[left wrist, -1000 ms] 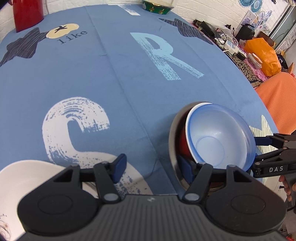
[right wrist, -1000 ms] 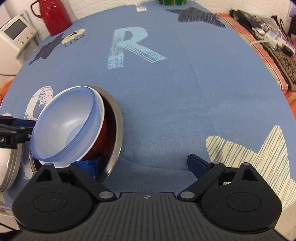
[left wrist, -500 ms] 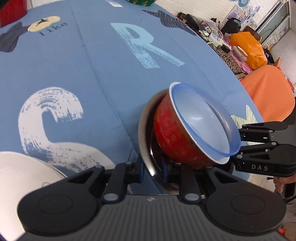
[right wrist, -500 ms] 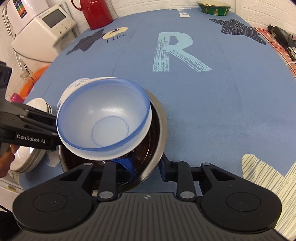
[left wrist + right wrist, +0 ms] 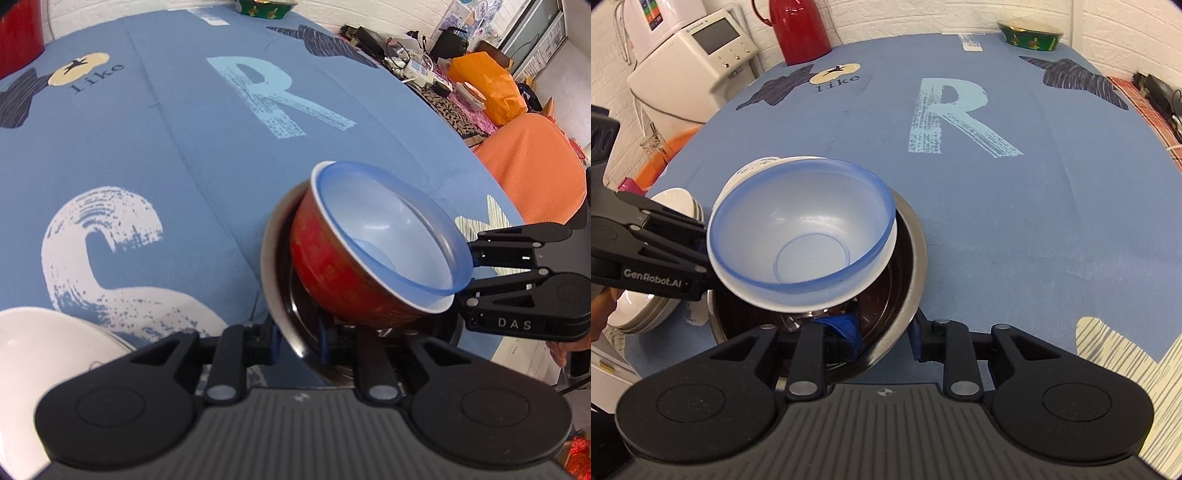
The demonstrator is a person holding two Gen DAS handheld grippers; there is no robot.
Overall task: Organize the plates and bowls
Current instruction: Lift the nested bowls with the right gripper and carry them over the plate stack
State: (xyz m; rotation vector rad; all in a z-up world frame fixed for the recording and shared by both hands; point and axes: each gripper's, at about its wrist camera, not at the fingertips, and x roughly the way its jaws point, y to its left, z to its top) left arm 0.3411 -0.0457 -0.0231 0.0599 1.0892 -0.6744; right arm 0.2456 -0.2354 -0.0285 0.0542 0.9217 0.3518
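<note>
A steel bowl [image 5: 275, 266] holds a red bowl [image 5: 332, 273] with a translucent blue bowl [image 5: 391, 236] nested in it. The stack leans over and looks raised off the blue tablecloth [image 5: 184, 155]. My left gripper [image 5: 299, 343] is shut on the steel bowl's near rim. From the right, my right gripper [image 5: 474, 262] reaches the opposite side. In the right wrist view my right gripper [image 5: 882, 332] is shut on the steel bowl [image 5: 918, 258] rim, below the blue bowl [image 5: 809, 236]. The left gripper [image 5: 701, 247] comes in from the left, its tips hidden behind the bowls.
A stack of white bowls [image 5: 639, 314] sits at the table's left edge, also seen as white bowls [image 5: 44, 354]. A red jug [image 5: 801, 29] and green bowl [image 5: 1030, 35] stand at the far edge. A white appliance [image 5: 698, 62] is left, an orange chair [image 5: 532, 166] right.
Both grippers were open beside the steel bowl one second ago; they have shut on its rim from opposite sides, and the stack has tilted and risen.
</note>
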